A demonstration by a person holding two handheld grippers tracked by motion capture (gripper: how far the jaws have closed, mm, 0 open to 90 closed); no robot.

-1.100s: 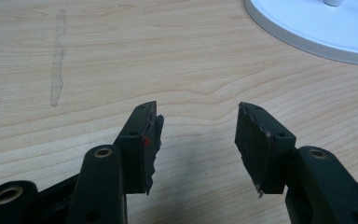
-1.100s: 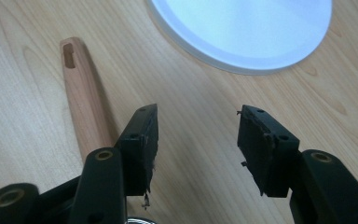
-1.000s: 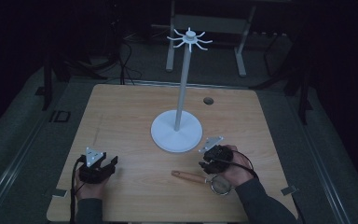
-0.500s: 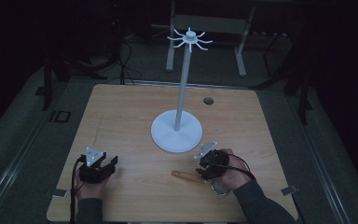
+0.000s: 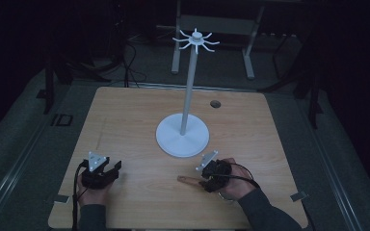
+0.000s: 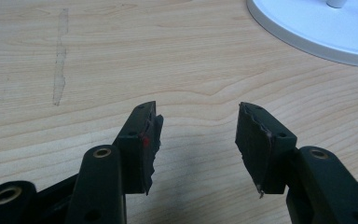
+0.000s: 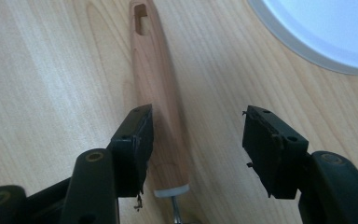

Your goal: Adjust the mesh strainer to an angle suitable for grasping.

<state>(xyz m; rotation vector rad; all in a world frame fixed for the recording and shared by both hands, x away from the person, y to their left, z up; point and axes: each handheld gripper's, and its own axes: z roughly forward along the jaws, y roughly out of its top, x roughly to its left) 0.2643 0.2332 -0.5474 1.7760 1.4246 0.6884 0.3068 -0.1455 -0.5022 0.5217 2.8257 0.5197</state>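
Observation:
A wooden utensil handle [image 5: 187, 180] lies flat near the table's front right, its metal end hidden under the hand. My right gripper [image 5: 204, 181] is low over it and open. In the right gripper view the handle [image 7: 154, 79], with a hanging slot at its far end, runs between the jaws close beside the left finger [image 7: 137, 135], and the right gripper [image 7: 196, 121] does not grip it. A tall white hook stand [image 5: 182, 139] rises from the table's middle. My left gripper [image 5: 114, 169] rests at the front left, open and empty [image 6: 198, 126].
The stand's round white base [image 6: 317, 28] [image 7: 326, 28] lies just beyond both grippers. A small dark grommet [image 5: 215, 103] sits in the table's far right part. Bare wooden tabletop [image 5: 135, 120] spreads left of the stand. Dark floor and metal frame legs lie beyond the table.
My right gripper has moved left and toward the near edge, over the utensil, and now covers its round metal end. The left gripper has stayed put.

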